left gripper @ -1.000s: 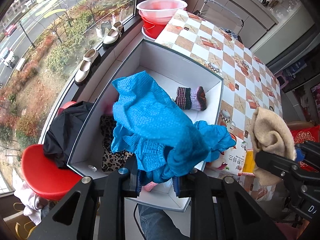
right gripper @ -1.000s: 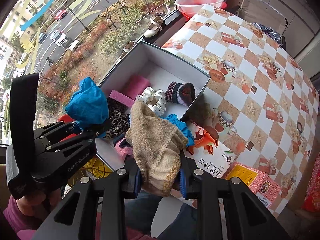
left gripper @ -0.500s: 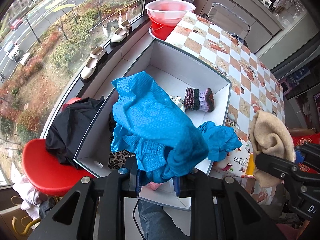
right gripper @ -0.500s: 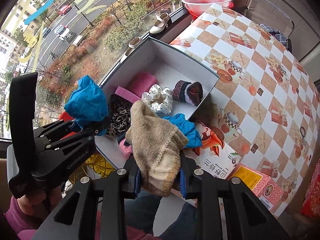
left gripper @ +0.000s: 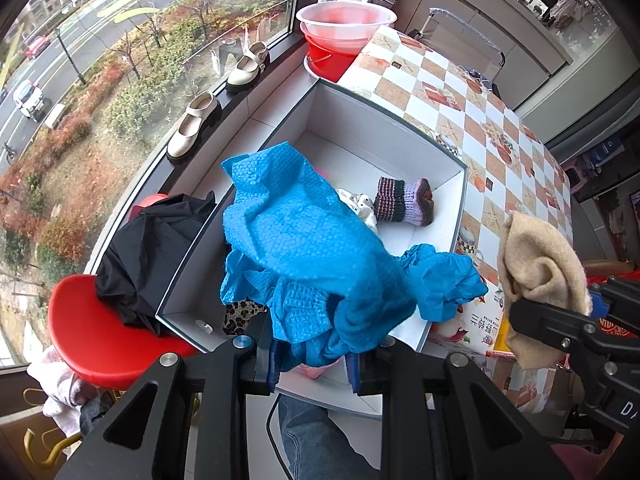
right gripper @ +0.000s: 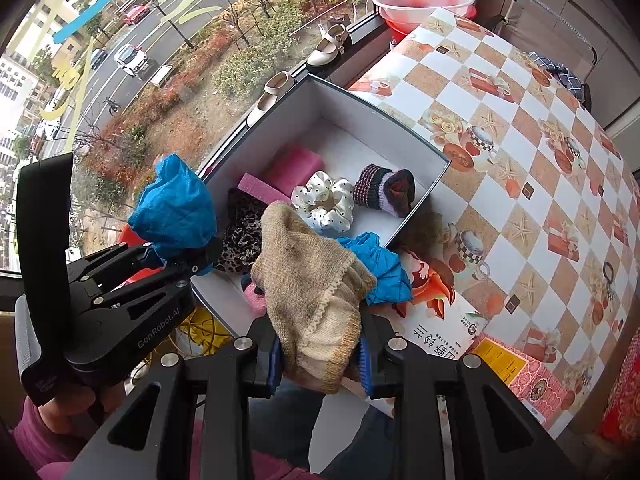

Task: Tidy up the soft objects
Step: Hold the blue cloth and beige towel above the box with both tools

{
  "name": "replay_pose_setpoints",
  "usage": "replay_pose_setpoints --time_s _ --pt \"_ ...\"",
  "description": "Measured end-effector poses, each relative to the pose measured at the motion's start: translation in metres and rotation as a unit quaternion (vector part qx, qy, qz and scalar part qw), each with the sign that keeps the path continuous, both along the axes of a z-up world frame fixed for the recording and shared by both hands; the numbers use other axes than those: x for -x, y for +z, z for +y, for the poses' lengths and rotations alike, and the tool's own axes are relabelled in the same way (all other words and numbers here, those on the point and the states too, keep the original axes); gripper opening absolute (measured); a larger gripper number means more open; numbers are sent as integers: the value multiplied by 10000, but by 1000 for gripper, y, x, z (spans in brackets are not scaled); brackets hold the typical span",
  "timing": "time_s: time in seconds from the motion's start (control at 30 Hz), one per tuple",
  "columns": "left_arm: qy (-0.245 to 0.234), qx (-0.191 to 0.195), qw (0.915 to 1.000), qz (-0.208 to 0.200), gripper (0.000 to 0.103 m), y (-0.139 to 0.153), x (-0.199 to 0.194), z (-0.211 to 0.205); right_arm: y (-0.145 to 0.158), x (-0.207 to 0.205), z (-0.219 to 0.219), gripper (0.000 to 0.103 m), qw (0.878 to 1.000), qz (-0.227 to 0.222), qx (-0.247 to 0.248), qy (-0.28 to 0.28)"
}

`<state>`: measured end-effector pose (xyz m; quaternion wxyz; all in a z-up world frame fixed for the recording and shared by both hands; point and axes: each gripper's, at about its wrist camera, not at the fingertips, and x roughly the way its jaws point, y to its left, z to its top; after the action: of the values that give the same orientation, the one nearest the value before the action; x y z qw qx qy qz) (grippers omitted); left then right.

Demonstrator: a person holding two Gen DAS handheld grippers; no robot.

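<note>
My left gripper (left gripper: 312,360) is shut on a crumpled blue cloth (left gripper: 304,248), held above the near end of a white open box (left gripper: 400,136). My right gripper (right gripper: 320,354) is shut on a beige knitted sock (right gripper: 312,292), just off the box's near right corner. The left gripper with the blue cloth (right gripper: 176,208) shows at the left of the right wrist view. Inside the box (right gripper: 360,120) lie a striped knitted sock (right gripper: 384,192), a white dotted scrunchie (right gripper: 324,200), pink foam pieces (right gripper: 292,168) and a leopard-print piece (right gripper: 244,232). A second blue cloth (right gripper: 380,264) hangs over the box's near wall.
The box stands at the edge of a table with a checkered cover (right gripper: 520,140), beside a window sill bearing two cream shoes (left gripper: 192,128). Red and pink basins (left gripper: 344,32) sit at the far end. A red stool (left gripper: 100,332) with a black garment (left gripper: 148,256) is at the left.
Both grippers keep their grip on the cloths. The views have drifted slightly, so the box appears a little farther along; nothing in the box has moved.
</note>
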<state>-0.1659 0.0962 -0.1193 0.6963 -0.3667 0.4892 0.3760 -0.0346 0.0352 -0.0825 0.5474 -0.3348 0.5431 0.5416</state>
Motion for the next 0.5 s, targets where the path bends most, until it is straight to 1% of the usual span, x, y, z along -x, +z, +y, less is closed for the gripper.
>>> replay_pose_setpoints --time_s 0.43,0.47,0.5 --pt "101 41 9999 129 26 -2 3 1 -4 3 12 29 9999 46 -28 149" --pt "100 43 9999 119 26 -2 3 1 -4 3 13 29 9999 53 -36 148" --pt "104 38 9999 89 29 -1 3 1 -4 2 15 29 9999 65 -44 148"
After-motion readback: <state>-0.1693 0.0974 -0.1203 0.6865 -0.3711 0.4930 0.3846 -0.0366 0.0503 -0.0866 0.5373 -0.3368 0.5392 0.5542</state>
